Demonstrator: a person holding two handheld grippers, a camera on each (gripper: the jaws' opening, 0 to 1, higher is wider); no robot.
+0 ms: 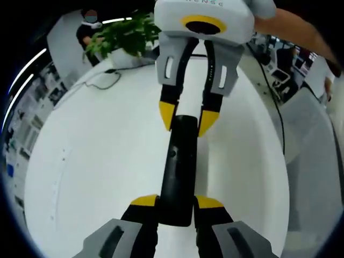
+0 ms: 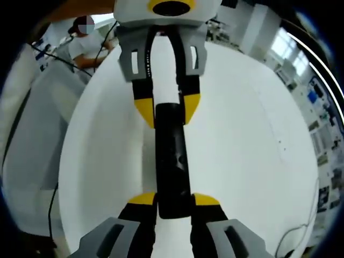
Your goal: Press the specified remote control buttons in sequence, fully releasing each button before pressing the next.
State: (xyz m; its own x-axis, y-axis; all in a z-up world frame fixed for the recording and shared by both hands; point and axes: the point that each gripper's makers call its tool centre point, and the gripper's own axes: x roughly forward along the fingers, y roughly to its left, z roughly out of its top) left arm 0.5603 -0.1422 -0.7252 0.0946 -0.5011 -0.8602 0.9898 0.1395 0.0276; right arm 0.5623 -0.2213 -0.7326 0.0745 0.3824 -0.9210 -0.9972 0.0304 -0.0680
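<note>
We grip the remote [image 1: 177, 172] endwise: left tool [image 1: 176, 208] and right tool [image 2: 173, 205] clamp opposite ends, its long axis running tool to tool.

Left gripper [image 1: 176, 203]: grey moulded plastic arms narrowing into black fingers capped with yellow pads [image 1: 144, 201]. Right gripper [image 2: 174, 201], built alike: grey slotted arms, black fingers, yellow tips [image 2: 142, 199]. Seen beyond the left gripper, its white housing carries a yellow oval ring and faint grey lettering.
</note>
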